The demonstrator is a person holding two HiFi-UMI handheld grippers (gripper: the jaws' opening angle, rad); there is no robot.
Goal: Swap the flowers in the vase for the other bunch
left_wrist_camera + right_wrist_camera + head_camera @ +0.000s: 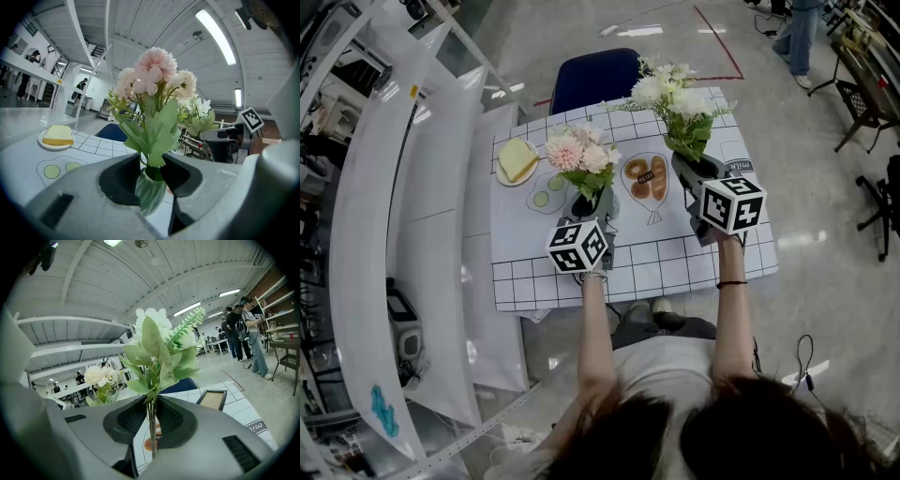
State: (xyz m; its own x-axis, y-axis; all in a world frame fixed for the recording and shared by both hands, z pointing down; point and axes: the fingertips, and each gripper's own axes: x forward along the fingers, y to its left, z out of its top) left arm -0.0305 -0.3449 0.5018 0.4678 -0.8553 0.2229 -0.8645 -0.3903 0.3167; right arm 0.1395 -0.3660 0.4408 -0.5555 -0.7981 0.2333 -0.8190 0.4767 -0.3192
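Head view, arms [596, 328] outstretched, left claw [590, 203] gripping vase [151, 192], right claw [697, 169] stems [151, 427]

The flowers [581, 150] at centre are pink with green leaves, their vase [151, 190] ribbed pale green, the bunch [670, 89] at upper right white with green leaves, the cloth [675, 262] white with a black grid, the chair [595, 77] at top dark blue, and the bread [517, 159] at upper left yellow.

Blue chair [598, 80] behind gridded table [517, 281], glossy grey floor [825, 187]
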